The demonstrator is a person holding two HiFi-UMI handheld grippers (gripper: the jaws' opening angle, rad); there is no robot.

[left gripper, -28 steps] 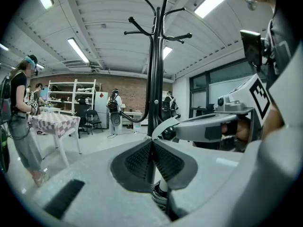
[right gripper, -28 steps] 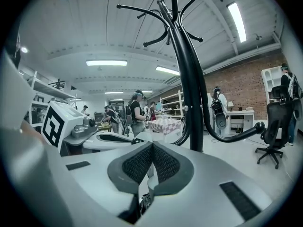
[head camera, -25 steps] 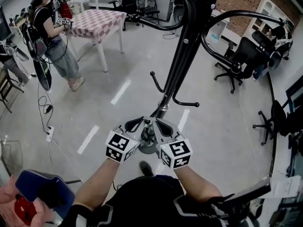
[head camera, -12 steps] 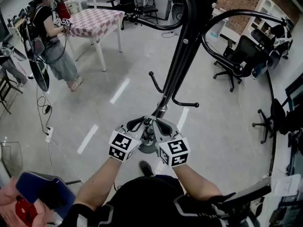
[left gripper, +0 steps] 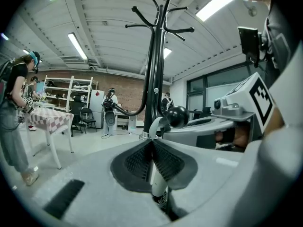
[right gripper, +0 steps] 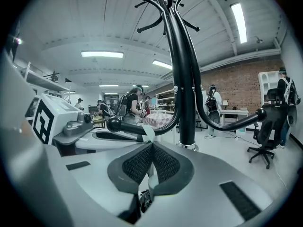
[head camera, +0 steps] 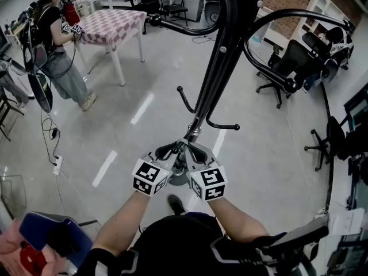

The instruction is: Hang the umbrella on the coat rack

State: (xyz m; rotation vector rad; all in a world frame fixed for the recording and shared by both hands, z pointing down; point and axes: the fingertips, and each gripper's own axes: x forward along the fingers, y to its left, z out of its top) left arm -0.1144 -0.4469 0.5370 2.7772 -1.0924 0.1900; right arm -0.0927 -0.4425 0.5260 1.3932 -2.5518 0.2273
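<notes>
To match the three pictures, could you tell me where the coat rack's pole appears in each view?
Head view: coat rack pole slants from top centre to mid-frame.
Left gripper view: pole upright at centre, above the jaws.
Right gripper view: pole upright, just right of centre.
Shared landmark: the checkered table.

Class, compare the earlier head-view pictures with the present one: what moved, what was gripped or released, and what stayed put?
Almost nothing. The whole head view slid slightly up and left, a small camera shift. Nothing was taken or let go: the left claw and right claw stay shut on the pale strap, side by side before the coat rack.
</notes>
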